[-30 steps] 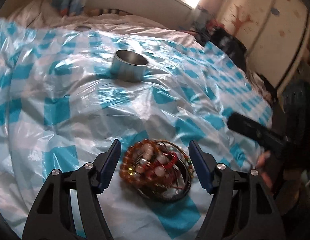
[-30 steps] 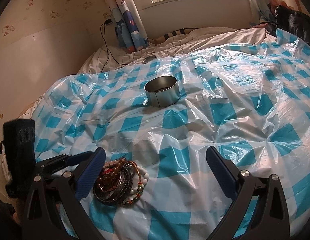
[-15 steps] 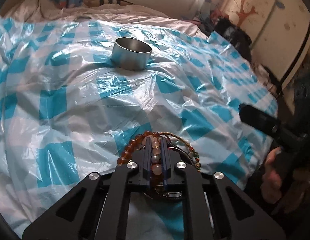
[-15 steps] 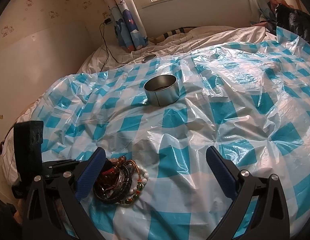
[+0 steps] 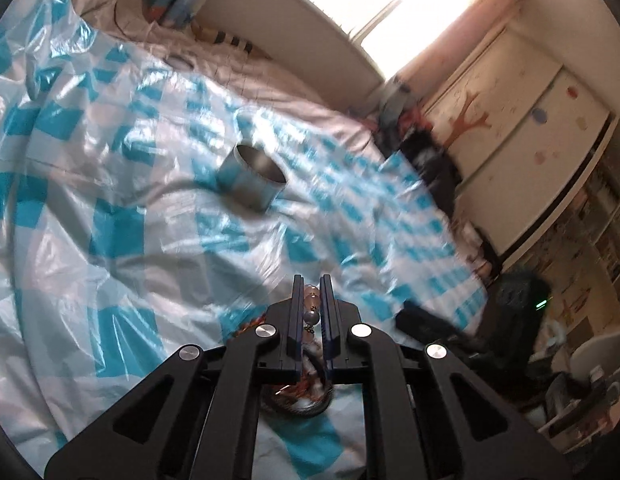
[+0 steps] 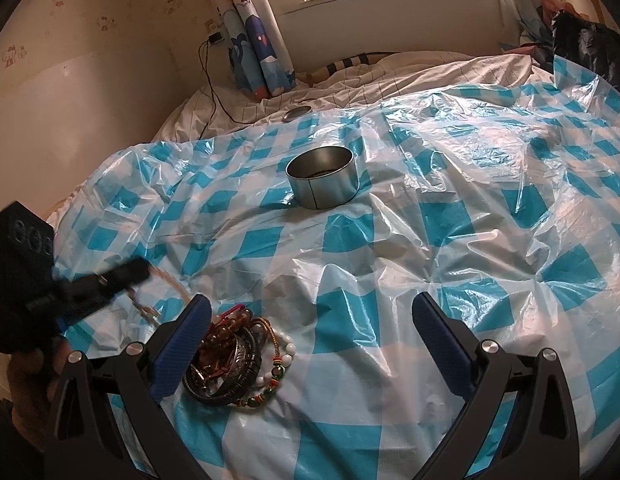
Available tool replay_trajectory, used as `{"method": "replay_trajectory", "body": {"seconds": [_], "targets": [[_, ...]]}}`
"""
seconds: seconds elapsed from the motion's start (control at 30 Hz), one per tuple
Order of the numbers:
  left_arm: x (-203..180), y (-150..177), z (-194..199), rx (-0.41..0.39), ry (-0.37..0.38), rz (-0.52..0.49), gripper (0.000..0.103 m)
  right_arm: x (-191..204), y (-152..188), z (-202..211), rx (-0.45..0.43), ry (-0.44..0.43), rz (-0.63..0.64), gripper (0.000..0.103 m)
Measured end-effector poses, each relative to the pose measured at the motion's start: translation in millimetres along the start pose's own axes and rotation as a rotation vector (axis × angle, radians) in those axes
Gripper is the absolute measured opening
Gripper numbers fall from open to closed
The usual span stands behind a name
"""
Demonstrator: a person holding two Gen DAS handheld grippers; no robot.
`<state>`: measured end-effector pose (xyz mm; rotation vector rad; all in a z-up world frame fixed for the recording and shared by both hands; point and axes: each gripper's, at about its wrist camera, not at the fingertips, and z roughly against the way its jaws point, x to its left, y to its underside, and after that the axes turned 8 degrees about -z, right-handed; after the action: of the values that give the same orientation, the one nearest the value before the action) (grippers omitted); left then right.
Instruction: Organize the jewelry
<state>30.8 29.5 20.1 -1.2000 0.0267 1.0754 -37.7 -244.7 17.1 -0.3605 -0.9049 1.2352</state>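
Observation:
My left gripper [image 5: 312, 282] is shut on a pale bead bracelet [image 5: 312, 303] and holds it lifted off the bed. From the right wrist view that gripper [image 6: 127, 274] is blurred at the left, with the bracelet [image 6: 147, 304] dangling below it. A pile of bracelets [image 6: 235, 360] lies on the blue-checked plastic sheet [image 6: 390, 280], just beside my right gripper's left finger. The pile [image 5: 297, 400] also shows under the left gripper. My right gripper [image 6: 310, 302] hovers open and empty. A round metal tin [image 6: 322, 178] [image 5: 251, 180] stands open further back on the sheet.
The sheet covers a bed with white bedding [image 6: 390, 76] behind it. A small round lid [image 6: 297, 113] and a charging cable [image 6: 213, 92] lie near the curtain. A dark bag [image 6: 586, 44] sits at the back right. A cupboard [image 5: 530, 132] stands beside the bed.
The left gripper shut on a bead bracelet in the pile, then rose and rolled, lifting that bracelet away. The right gripper has kept still.

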Motion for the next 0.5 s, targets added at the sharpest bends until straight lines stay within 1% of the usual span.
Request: {"method": "replay_trajectory", "body": {"seconds": [0.03,0.07,0.13,0.17,0.27,0.4,0.5], "targets": [[-1,-2,6,-0.022,0.0,0.0,0.007,1,0,0,0.0,0.002,0.005,0.097],[0,-4,10,-0.034,-0.017,-0.001,0.007,2,1,0,0.002,0.003,0.009,0.097],[7,-4,13,-0.037,-0.03,0.025,0.007,4,1,0,0.004,0.003,0.023,0.097],[13,-4,13,-0.03,-0.038,0.051,0.007,7,2,-1,0.006,0.001,0.033,0.097],[28,0,13,0.002,-0.1,0.101,0.007,12,5,-2,0.013,-0.011,0.058,0.097],[50,7,12,0.028,-0.132,0.185,0.007,21,10,-2,0.029,-0.042,0.105,0.097],[66,12,13,0.05,-0.184,0.241,0.007,27,13,-4,0.04,-0.045,0.135,0.097]]}}
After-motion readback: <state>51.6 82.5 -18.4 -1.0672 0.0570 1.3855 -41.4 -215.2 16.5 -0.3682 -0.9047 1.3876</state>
